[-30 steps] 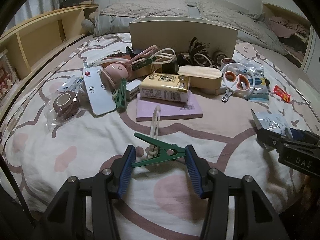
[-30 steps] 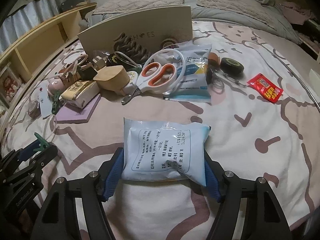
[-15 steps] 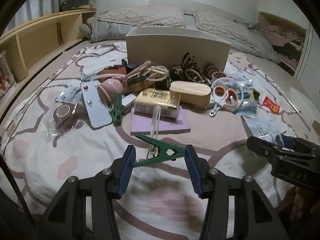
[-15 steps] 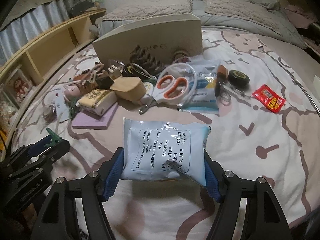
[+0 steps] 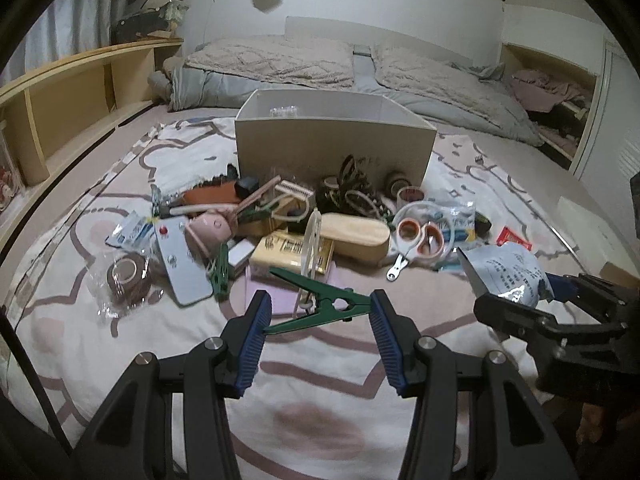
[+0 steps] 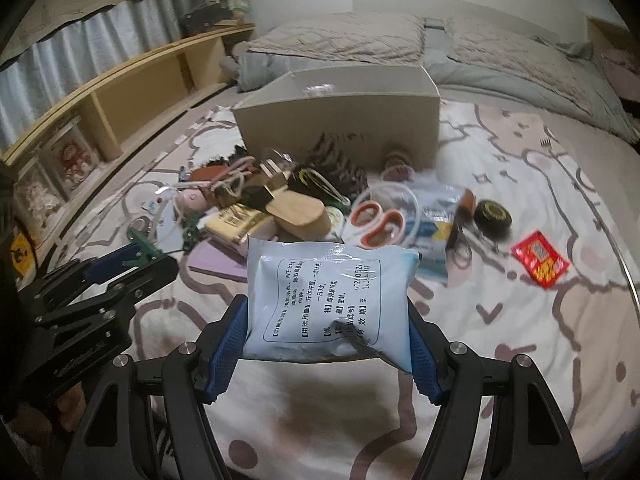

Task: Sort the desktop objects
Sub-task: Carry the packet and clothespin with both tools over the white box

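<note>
Our left gripper [image 5: 320, 312] pinches a stiff, light green clothespin [image 5: 320, 304]; our right gripper [image 6: 328, 336] squeezes a soft, probably slippery packet [image 6: 328, 300] by its edges.

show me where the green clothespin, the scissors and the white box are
green clothespin [image 5: 325, 307], left wrist view, on its body near the spring hole.
scissors [image 5: 421, 238], left wrist view, on the orange handle loops.
white box [image 5: 332, 146], left wrist view, on its front wall.

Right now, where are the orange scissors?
In the left wrist view the orange scissors lie right of centre on the blanket, just right of the wooden case and in front of the beige box.
</note>
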`<state>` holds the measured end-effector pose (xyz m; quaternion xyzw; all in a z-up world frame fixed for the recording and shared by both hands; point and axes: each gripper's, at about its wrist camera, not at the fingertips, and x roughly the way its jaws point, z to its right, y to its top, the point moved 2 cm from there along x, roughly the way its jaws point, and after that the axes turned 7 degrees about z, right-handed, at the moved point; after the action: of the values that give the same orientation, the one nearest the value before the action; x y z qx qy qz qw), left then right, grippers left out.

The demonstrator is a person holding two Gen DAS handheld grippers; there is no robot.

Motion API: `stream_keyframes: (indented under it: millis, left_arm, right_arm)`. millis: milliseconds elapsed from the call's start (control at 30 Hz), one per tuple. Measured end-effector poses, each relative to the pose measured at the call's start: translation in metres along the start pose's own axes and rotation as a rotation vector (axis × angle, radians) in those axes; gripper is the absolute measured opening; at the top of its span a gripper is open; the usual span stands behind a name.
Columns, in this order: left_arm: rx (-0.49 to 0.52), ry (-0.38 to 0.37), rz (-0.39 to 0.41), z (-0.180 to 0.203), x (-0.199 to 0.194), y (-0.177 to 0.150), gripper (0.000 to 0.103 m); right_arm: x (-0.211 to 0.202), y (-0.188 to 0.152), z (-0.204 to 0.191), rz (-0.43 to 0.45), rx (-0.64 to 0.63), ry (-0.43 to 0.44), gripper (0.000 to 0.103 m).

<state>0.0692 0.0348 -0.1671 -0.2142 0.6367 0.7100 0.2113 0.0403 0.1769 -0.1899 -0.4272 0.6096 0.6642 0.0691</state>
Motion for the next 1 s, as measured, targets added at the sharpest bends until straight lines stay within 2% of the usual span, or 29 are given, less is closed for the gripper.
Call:
stream_keyframes:
  millis: [333,800,1000]
  left_arm:
    - [-0.06,-0.055,0.013,-0.001,-0.006,0.039,0.05]
    - [-0.034,-0.046,0.104,0.006,-0.02,0.146,0.05]
    - [-0.011,-0.033,0.121,0.01,-0.018,0.18,0.05]
  right_arm:
    - [-0.017,0.033,-0.006,0.032,-0.039,0.034,0.073]
    - [-0.051,0.124,0.001,0.111,-0.079,0.016,0.073]
    - [-0.055,0.162,0.004,0.132,-0.093,0.013,0.073]
